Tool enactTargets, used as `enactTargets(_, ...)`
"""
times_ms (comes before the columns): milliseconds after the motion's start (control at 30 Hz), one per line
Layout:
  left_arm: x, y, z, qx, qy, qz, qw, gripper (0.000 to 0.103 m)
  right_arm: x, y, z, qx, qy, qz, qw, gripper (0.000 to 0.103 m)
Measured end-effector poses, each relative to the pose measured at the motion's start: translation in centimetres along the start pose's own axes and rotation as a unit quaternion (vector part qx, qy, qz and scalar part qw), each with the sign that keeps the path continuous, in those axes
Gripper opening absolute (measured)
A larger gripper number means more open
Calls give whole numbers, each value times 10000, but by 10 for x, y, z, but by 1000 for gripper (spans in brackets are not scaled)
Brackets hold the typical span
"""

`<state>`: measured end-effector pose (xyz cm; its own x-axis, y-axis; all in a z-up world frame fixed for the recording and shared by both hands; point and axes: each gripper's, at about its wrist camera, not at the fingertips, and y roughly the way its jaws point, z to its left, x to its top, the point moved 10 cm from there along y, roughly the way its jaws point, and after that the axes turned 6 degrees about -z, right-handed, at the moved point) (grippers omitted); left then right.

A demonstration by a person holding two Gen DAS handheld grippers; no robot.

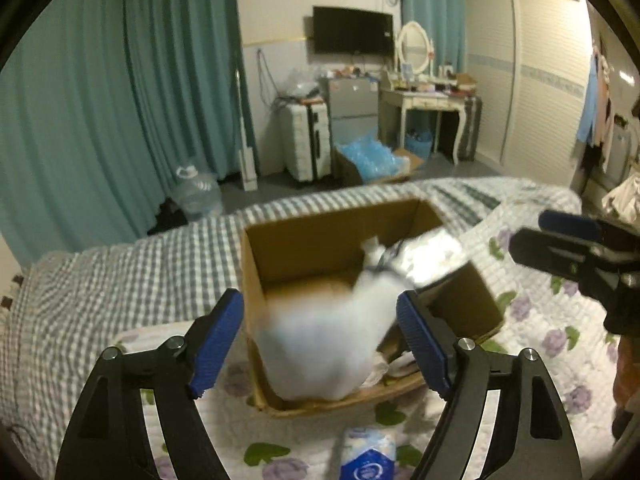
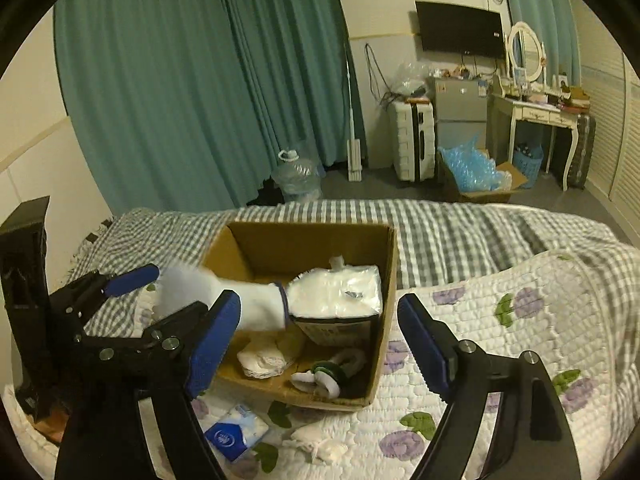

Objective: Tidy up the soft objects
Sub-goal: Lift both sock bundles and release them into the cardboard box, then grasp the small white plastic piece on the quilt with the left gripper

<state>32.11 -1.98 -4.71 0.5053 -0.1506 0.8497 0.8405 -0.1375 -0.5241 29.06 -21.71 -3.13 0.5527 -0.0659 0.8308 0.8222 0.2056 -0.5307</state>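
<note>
An open cardboard box [image 1: 304, 256] [image 2: 384, 280] sits on the bed. A white sock with a dark band [image 1: 320, 352] [image 2: 256, 300] shows blurred over the box's near-left wall, between the pads of my left gripper [image 1: 320, 344] [image 2: 176, 292]. Those pads stand apart from the sock on both sides, so the gripper is open. Inside the box lie a white plastic-wrapped pack [image 2: 336, 292] [image 1: 424, 256], a crumpled white cloth [image 2: 260, 360] and a white-and-green roll [image 2: 328, 376]. My right gripper [image 2: 320, 340] [image 1: 528, 234] is open and empty, right of the box.
A blue-and-white tissue packet [image 1: 370, 456] [image 2: 236, 436] and a white cloth [image 2: 316, 444] lie on the flowered quilt [image 2: 500, 344] in front of the box. Checked bedding [image 1: 120, 280] lies behind and left. Beyond the bed stand curtains, a suitcase and a dressing table.
</note>
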Motion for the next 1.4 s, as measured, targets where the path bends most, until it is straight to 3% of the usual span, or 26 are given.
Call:
enactTargets(167, 22, -46, -3, 36, -29, -267, 9996, 80, 10, -46, 6, -145, -192, -148, 9996, 81)
enactTargets(300, 33, -101, -6, 66, 42, -642, 9979, 80, 17, -91, 16, -199, -300, -299, 9989, 94)
enactTargets(333, 34, -118, -6, 106, 46, -741, 9972, 85, 18, -100, 19, -221, -331, -338, 9986, 97)
enactTargets(367, 34, -130, -5, 133, 44, -802, 9967, 92, 19, -111, 23, -245, -372, -381, 9983, 100)
enactTargets(467, 30, -175, -3, 274, -7, -1077, 9938, 92, 20, -147, 32, -320, -492, -542, 9968, 102)
enactTargets(600, 11, -214, 2, 414, -91, -1122, 9928, 92, 10, -187, 50, -461, -729, -721, 9937, 102)
enactTargets(800, -45, -230, 6, 492, -29, -740, 9960, 92, -30, -217, 73, -415, -822, -787, 9926, 102)
enactTargets(933, -97, -216, 14, 512, -311, -382, 9975, 92, -67, -207, 81, -368, -824, -659, 9937, 102)
enactTargets(1233, -223, -150, 22, 508, -741, 679, 9936, 91, -162, -115, 80, -204, -684, 195, 9973, 102)
enactTargets(1400, -276, -124, 16, 484, -666, 1338, 9876, 91, -207, -73, 76, -165, -690, 710, 9949, 102)
